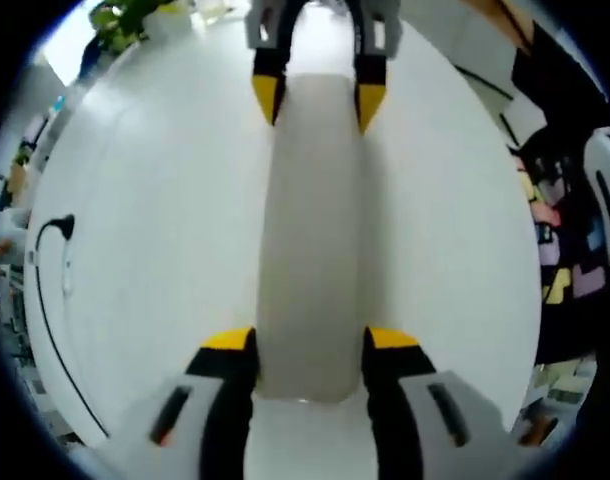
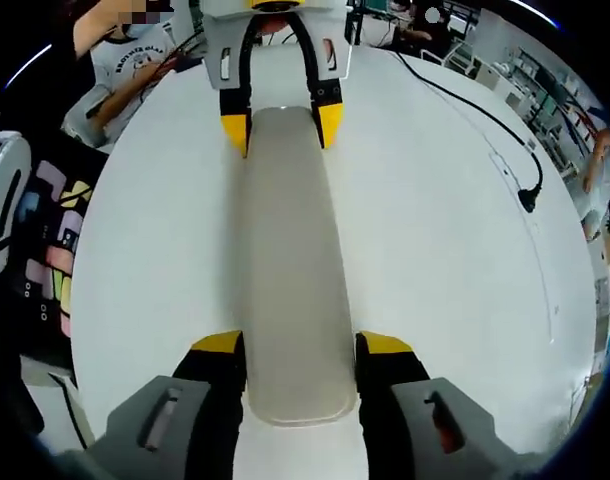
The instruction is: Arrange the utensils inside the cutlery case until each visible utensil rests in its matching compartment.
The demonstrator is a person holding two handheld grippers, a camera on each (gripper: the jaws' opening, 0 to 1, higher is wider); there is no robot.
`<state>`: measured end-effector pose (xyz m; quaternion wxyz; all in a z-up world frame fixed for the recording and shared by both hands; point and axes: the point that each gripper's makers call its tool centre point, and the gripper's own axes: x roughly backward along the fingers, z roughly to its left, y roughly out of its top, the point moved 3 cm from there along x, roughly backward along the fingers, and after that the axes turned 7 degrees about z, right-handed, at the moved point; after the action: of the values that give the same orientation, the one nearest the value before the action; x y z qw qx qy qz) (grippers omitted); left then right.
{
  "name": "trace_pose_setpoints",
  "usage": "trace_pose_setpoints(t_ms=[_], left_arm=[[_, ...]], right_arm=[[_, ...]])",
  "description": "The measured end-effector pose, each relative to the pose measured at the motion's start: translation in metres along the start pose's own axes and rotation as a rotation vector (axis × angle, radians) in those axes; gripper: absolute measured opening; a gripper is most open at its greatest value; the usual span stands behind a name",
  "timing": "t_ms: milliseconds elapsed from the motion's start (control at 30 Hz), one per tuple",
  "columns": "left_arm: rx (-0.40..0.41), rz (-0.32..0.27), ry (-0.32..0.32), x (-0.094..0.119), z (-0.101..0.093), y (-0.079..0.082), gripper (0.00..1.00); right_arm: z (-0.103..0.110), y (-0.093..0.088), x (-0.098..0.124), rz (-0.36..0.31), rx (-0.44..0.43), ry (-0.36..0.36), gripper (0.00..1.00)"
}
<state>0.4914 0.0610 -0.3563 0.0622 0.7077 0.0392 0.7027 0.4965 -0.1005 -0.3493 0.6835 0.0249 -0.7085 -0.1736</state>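
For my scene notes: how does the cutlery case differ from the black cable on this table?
The cutlery case is pale grey, broad and straight with rounded ends; the black cable is thin and curves across the white table. The cutlery case is clamped at its two ends by the left gripper and the right gripper; the black cable lies free and untouched, ending in a plug. Both are long things.
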Motion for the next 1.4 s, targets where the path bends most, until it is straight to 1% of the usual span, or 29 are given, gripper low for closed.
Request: trace_pose_setpoints(t_ms=[133,167,333,400,467,500,533,600,633,667,700,733,767,800,833,867,900,967,1000,1033,1067,1100,1133,1200,1267,1300,1333,1367,1400], left_arm=[[0.002,-0.017,-0.002,0.002,0.006,-0.001,0.45],[0.003,-0.022,-0.003,0.003,0.008,-0.001,0.45],[0.013,-0.033,0.000,0.003,0.008,0.000,0.45],[0.014,-0.037,-0.002,0.004,0.010,0.000,0.45],[0.014,-0.039,-0.003,0.004,0.010,0.000,0.46],[0.013,-0.038,-0.003,0.004,0.010,0.000,0.46],[0.005,-0.036,-0.002,0.004,0.011,0.000,0.46],[0.009,-0.036,0.003,0.003,0.009,-0.001,0.49],[0.026,-0.036,0.012,0.003,0.010,-0.002,0.52],[0.036,-0.039,0.027,0.002,0.008,-0.004,0.57],[0.036,-0.040,0.029,0.002,0.007,-0.006,0.61],[0.039,-0.025,0.023,0.002,0.006,-0.010,0.64],[0.038,-0.009,0.011,0.004,0.005,-0.014,0.66],[0.023,-0.021,0.010,0.006,0.002,-0.015,0.70],[-0.024,-0.064,0.016,0.008,0.001,-0.011,0.77],[-0.034,-0.104,0.033,0.009,-0.005,-0.009,0.88],[-0.028,-0.143,0.046,0.011,-0.007,-0.006,0.93],[0.030,-0.193,0.046,0.017,0.001,-0.006,0.95],[0.044,-0.214,0.041,0.018,0.001,-0.005,0.97],[0.036,-0.226,0.050,0.018,0.002,-0.005,1.00],[0.038,-0.241,0.068,0.019,0.004,-0.003,1.00],[0.045,-0.257,0.078,0.019,0.005,-0.002,1.00],[0.058,-0.265,0.079,0.020,0.007,-0.001,1.00],[0.114,-0.316,0.076,0.022,0.008,0.004,1.00],[0.130,-0.360,0.071,0.025,0.008,0.007,1.00],[0.135,-0.381,0.076,0.027,0.009,0.008,1.00],[0.146,-0.409,0.089,0.030,0.010,0.010,1.00],[0.167,-0.456,0.125,0.035,0.015,0.012,0.98],[0.173,-0.475,0.146,0.037,0.018,0.012,0.98]], right_arm=[[-0.001,-0.001,0.001,-0.017,-0.015,-0.003,0.45],[-0.005,-0.001,0.002,-0.022,-0.021,-0.002,0.45],[-0.007,-0.002,0.003,-0.053,-0.033,-0.006,0.46],[-0.010,-0.002,0.004,-0.062,-0.027,-0.007,0.47],[-0.014,-0.001,0.005,-0.065,-0.029,-0.021,0.51],[-0.021,-0.001,0.006,-0.064,-0.038,-0.035,0.56],[-0.024,-0.002,0.006,-0.067,-0.038,-0.039,0.60],[-0.027,-0.003,0.006,-0.082,-0.050,-0.033,0.63],[-0.024,-0.004,0.005,-0.086,-0.060,-0.022,0.66],[-0.021,-0.006,0.005,-0.081,-0.057,-0.012,0.70],[-0.013,-0.007,0.005,-0.086,-0.051,-0.014,0.71],[-0.009,-0.005,0.008,-0.113,-0.042,-0.019,0.72],[-0.005,-0.001,0.011,-0.165,-0.043,-0.033,0.74],[0.000,-0.001,0.015,-0.187,-0.035,-0.031,0.78],[0.005,-0.001,0.018,-0.202,-0.020,-0.041,0.80],[0.008,-0.002,0.022,-0.222,-0.020,-0.054,0.80],[0.014,-0.004,0.024,-0.238,-0.024,-0.053,0.81],[0.017,-0.004,0.026,-0.267,-0.033,-0.063,0.83],[0.019,-0.006,0.027,-0.280,-0.038,-0.067,0.85],[0.021,-0.005,0.027,-0.302,-0.035,-0.072,0.88],[0.022,-0.005,0.028,-0.331,-0.024,-0.084,0.89],[0.023,-0.003,0.029,-0.362,0.012,-0.109,0.90],[0.024,-0.003,0.030,-0.381,0.004,-0.123,0.92],[0.024,0.000,0.034,-0.456,-0.042,-0.129,0.93],[0.023,-0.001,0.034,-0.477,-0.037,-0.141,0.95],[0.018,0.000,0.036,-0.517,-0.054,-0.173,0.96],[0.016,0.001,0.037,-0.543,-0.054,-0.190,0.98],[0.013,0.003,0.040,-0.586,-0.031,-0.216,0.99],[0.013,0.004,0.043,-0.616,-0.011,-0.246,0.99]])
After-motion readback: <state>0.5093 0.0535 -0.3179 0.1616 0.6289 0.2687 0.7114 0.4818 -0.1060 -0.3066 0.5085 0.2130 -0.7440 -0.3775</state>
